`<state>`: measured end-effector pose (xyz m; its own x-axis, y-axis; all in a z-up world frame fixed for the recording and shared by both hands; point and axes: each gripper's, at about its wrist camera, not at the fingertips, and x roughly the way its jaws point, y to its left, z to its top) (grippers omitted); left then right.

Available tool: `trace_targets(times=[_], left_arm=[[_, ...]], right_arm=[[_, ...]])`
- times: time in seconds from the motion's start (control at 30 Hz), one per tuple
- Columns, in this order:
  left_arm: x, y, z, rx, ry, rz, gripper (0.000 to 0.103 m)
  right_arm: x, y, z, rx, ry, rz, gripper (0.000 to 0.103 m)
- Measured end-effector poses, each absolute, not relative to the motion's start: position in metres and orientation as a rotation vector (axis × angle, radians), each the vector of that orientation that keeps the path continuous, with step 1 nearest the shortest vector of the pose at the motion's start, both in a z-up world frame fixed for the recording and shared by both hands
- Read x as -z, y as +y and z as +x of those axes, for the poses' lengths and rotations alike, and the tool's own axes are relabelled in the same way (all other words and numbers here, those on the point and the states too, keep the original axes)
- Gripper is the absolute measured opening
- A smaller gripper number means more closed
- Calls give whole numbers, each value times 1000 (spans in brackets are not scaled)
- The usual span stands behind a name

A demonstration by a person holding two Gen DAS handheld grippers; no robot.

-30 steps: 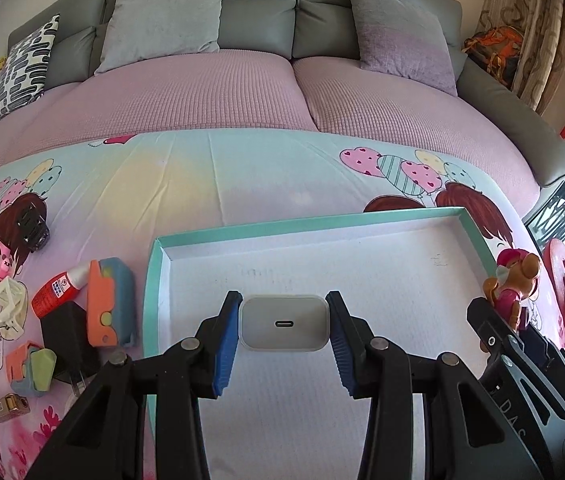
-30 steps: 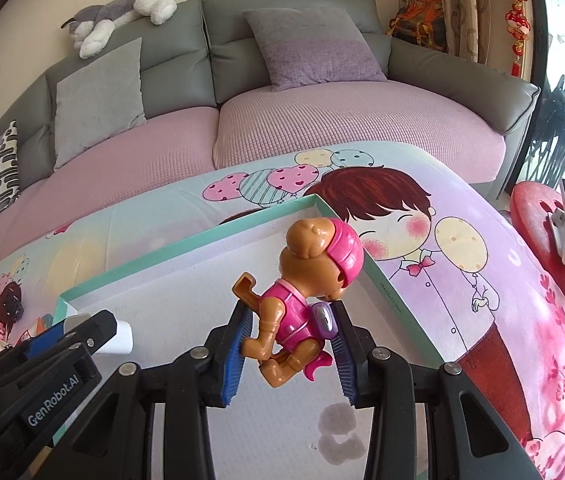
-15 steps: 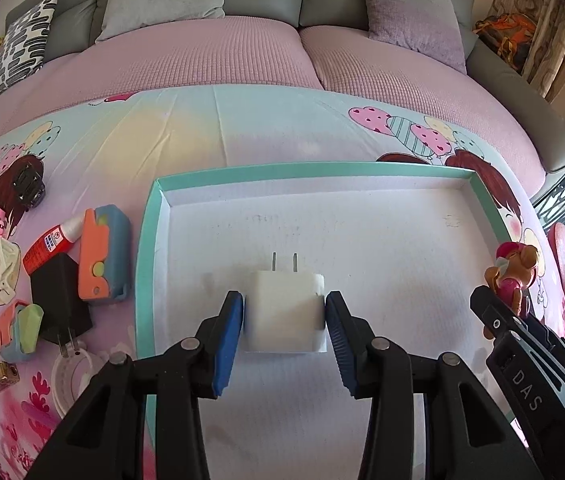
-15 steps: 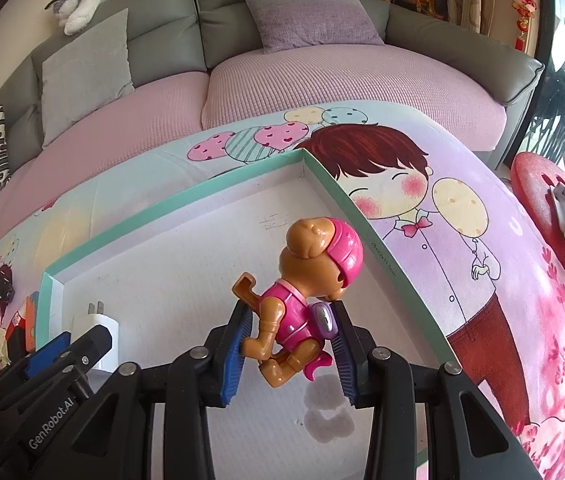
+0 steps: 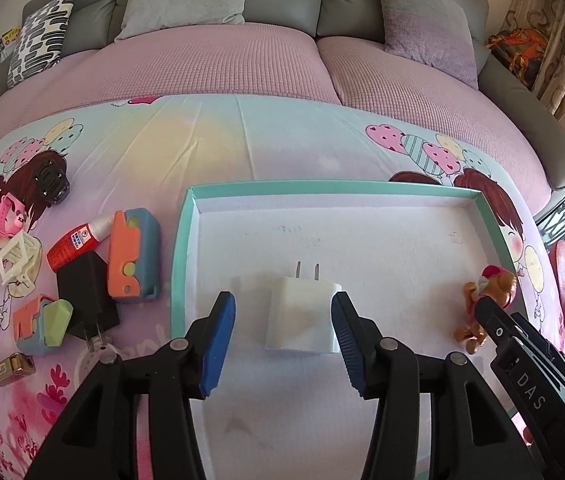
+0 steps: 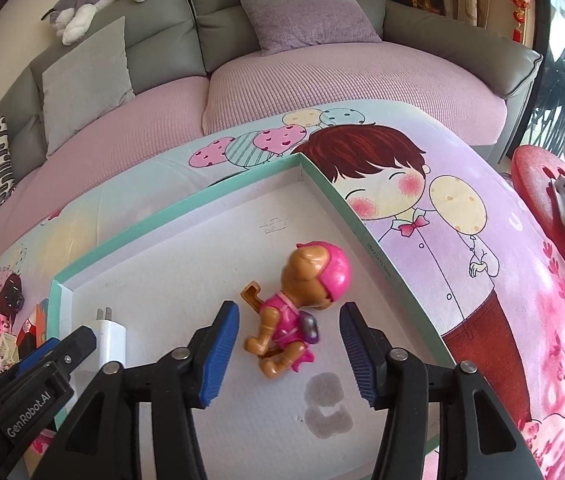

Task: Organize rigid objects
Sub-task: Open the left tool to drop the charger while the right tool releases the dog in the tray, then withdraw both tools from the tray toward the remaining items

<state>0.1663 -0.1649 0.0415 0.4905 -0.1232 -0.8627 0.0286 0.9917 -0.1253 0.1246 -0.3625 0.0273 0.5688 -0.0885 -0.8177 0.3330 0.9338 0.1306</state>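
**Both grippers letting go of their objects inside the tray**

A shallow cardboard tray with a mint-green rim [image 5: 181, 264] and a white floor sits on a cartoon-printed cloth in front of a pink and grey sofa. Two objects now lie inside it.

The left gripper [image 5: 282, 338] points steeply down over the tray's left half. Its blue-padded jaws have just been opening, and a white square plastic wall charger [image 5: 302, 314] lies flat between them, prongs pointing away. There is a clear gap on the left side; the right pad sits very close to the charger's edge, so contact there cannot be ruled out.

The right gripper [image 6: 288, 344] hovers over the tray's right half. Its jaws have also just been opening, and a small brown toy puppy in a pink helmet and vest [image 6: 298, 304] lies on its side between them, touching neither pad.

To finish this release cleanly, each gripper should probably spread a little wider and lift straight back along its own line, so no pad drags its object out of place. The charger's right edge looks like the likeliest snag.

Outside the tray's left rim, more pieces wait on the cloth: a black plug adapter [image 5: 86, 296], a red glue bottle [image 5: 76, 240] and an orange and blue toy block [image 5: 132, 256].
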Motion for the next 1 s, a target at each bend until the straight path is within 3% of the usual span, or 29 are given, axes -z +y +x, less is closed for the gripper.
trace_targets(times=[0.03, 0.07, 0.33, 0.5, 0.6, 0.67, 1.0], left_arm=[[-44, -163, 166, 86, 1047, -103, 71], [-46, -160, 165, 78, 1035, -109, 79], [-52, -150, 164, 48, 1005, -145, 79], [-47, -146, 166, 18, 1021, -155, 79], [-46, -144, 166, -10, 996, -137, 82], [-46, -145, 165, -22, 976, -122, 93], [-43, -136, 165, -9, 979, -170, 100]], right_arm=[[-28, -362, 125, 250, 933, 279, 62], [-29, -362, 124, 249, 928, 274, 65], [-29, -361, 126, 242, 925, 263, 81], [-31, -362, 124, 246, 898, 263, 102], [-33, -364, 122, 247, 872, 277, 103], [-33, -366, 122, 257, 867, 280, 103], [-33, -368, 120, 288, 844, 279, 103]])
